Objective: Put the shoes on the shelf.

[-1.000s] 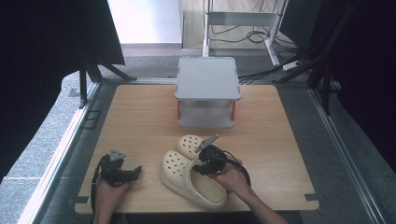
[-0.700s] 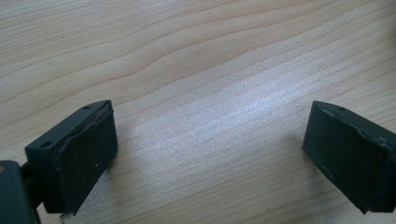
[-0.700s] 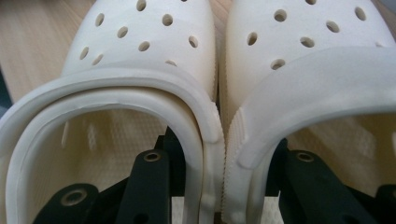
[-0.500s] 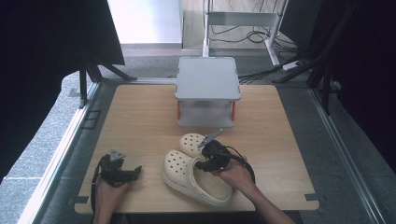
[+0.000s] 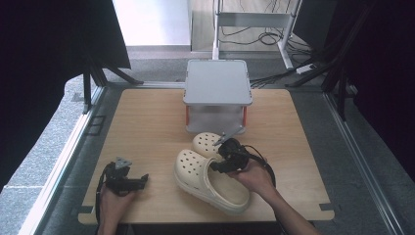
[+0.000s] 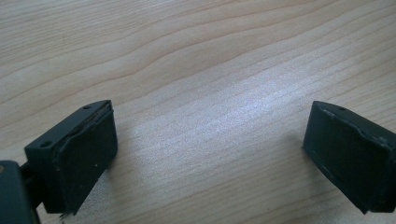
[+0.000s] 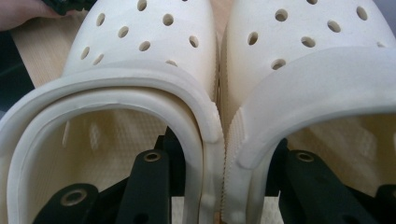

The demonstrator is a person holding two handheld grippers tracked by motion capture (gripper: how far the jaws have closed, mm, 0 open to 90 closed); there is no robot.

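Pinching both cream clogs [image 5: 211,172] together by their inner walls with my right gripper [image 7: 219,186], one jaw inside each, mid-bench [image 5: 147,122]; left gripper [image 6: 210,149] jaws spread, nothing between, resting near bench's front-left.

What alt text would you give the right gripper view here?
Two cream perforated clogs sit side by side, pinched together by the right gripper, one black jaw inside each shoe against the touching inner walls. Light wooden table shows at the left.
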